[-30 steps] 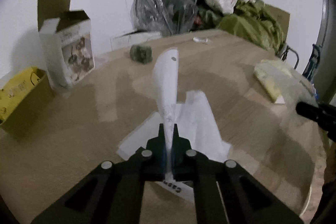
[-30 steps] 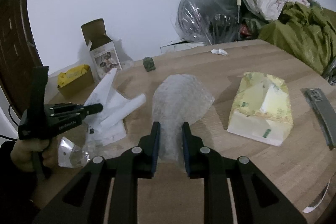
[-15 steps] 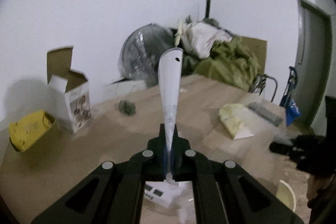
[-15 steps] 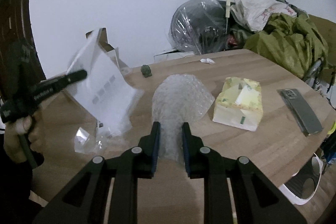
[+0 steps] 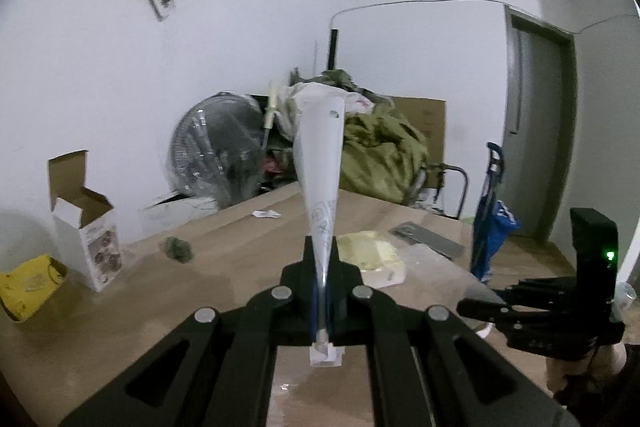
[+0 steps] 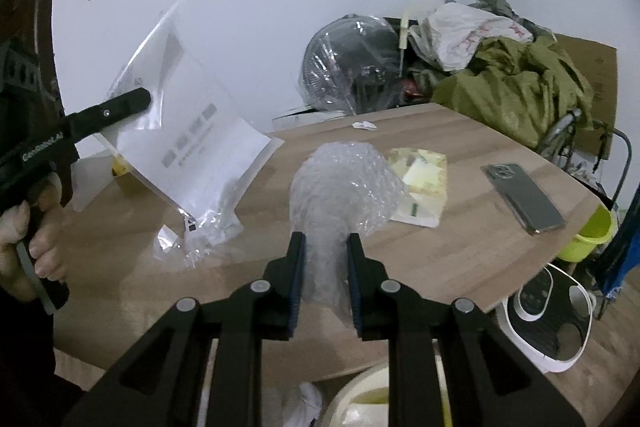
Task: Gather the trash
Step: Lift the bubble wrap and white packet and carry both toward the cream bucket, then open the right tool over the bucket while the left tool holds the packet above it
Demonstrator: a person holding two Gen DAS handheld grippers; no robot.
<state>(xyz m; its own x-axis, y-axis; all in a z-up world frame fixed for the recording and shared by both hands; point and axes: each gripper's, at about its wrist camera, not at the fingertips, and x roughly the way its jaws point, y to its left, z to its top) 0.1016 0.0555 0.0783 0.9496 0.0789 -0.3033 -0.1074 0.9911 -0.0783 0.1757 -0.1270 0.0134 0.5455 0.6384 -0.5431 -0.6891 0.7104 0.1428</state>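
My left gripper [image 5: 322,267] is shut on a clear plastic bag holding a printed white sheet [image 5: 320,187], seen edge-on as a tall white cone. In the right wrist view the left gripper [image 6: 132,101] holds that bag [image 6: 188,147] up above the wooden table [image 6: 460,247], its lower end hanging near the tabletop. My right gripper [image 6: 323,251] is shut on a crumpled piece of bubble wrap [image 6: 344,183], held above the table's near edge. The right gripper [image 5: 480,303] shows at the right of the left wrist view.
On the table lie a yellow tissue pack [image 6: 424,179], a phone [image 6: 524,197], a small white wrapper [image 6: 364,125], an open carton [image 5: 86,227] and a yellow box [image 5: 28,283]. A pale bin rim [image 6: 360,399] sits below the table edge, a green bucket [image 6: 596,235] at right.
The left gripper has lifted the bag off the table and raised it high. The right gripper has drawn back with the bubble wrap toward the table's edge, bringing the bin rim into view.
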